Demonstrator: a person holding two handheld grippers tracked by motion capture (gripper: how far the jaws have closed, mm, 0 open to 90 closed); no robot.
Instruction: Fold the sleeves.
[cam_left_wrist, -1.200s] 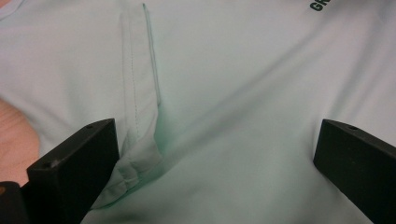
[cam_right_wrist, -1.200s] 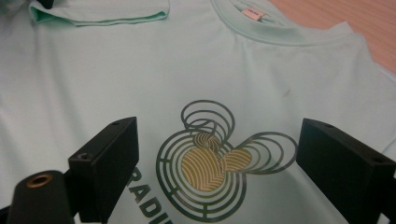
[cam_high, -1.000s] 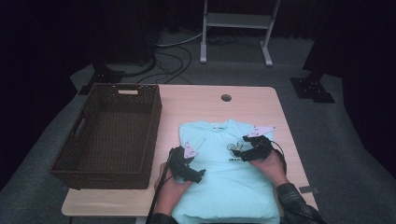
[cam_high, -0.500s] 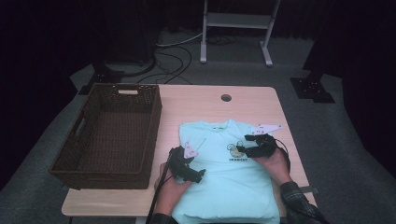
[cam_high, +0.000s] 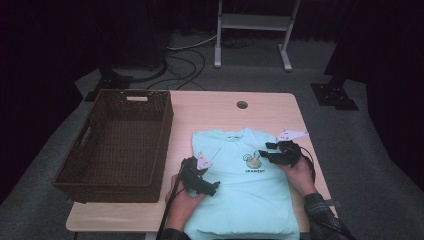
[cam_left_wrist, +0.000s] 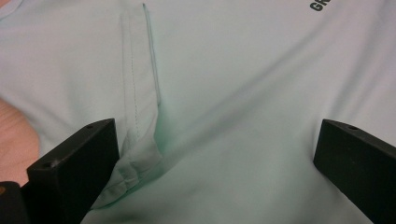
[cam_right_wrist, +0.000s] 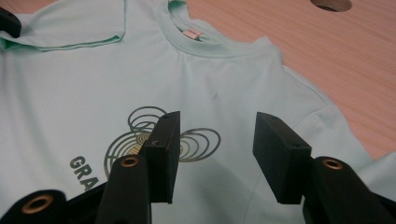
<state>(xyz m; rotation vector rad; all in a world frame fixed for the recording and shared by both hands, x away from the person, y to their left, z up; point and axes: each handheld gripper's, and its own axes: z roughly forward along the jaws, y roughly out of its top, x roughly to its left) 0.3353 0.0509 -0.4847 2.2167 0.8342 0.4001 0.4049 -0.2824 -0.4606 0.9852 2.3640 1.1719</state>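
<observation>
A mint-green T-shirt (cam_high: 240, 200) lies face up on the table, its sides folded in and its collar pointing away from me. My left gripper (cam_high: 206, 176) rests low on the shirt's left side. In the left gripper view (cam_left_wrist: 215, 158) its jaws stand wide apart, and the folded-in sleeve hem (cam_left_wrist: 140, 93) lies beside the left jaw. My right gripper (cam_high: 264, 152) hovers over the round chest print (cam_right_wrist: 140, 119). Its jaws (cam_right_wrist: 212, 154) have just been closing and are now about half apart, with flat cloth below them and nothing pinched.
A dark wicker basket (cam_high: 165, 130) with nothing in it stands on the left half of the wooden table (cam_high: 215, 110). A round cable hole (cam_high: 242, 105) is in the tabletop beyond the collar. Bare wood shows right of the shirt (cam_right_wrist: 350, 70).
The right gripper's jaws look narrower than before over the print. Both hands stay almost where they were, and the shirt has not shifted.
</observation>
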